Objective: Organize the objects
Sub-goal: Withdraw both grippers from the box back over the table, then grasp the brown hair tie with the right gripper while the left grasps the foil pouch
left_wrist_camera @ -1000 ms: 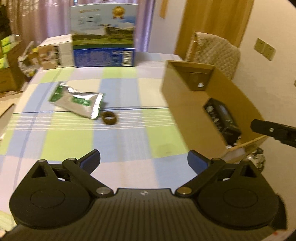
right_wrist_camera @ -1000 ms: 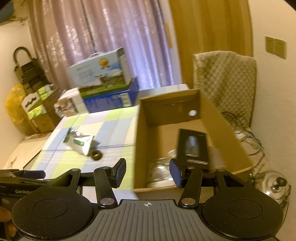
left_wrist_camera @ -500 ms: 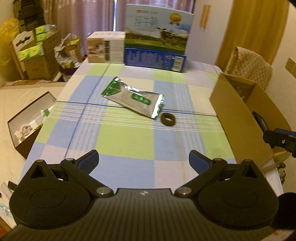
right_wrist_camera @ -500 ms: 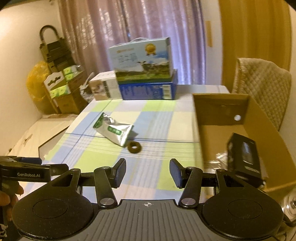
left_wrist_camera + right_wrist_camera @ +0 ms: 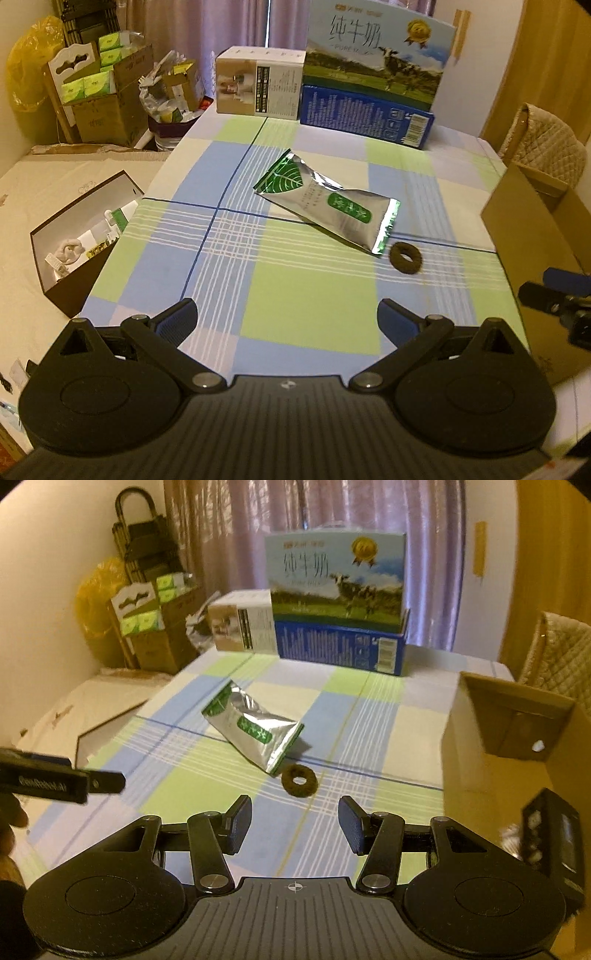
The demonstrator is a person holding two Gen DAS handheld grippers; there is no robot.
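Silver-green foil pouch [image 5: 328,206] flat mid-table, brown ring [image 5: 406,258] just beside its corner.

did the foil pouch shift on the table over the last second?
No. The foil pouch still lies with its lower corner beside the brown ring, straddling the same dark blue line on the tablecloth; only the cameras moved.

Milk carton [image 5: 373,70]: stands at the table's far edge
White box [image 5: 258,86]: just left of the carton
Quilted chair [image 5: 546,140]: behind the table's right side
Curtain [image 5: 258,513]: hangs behind
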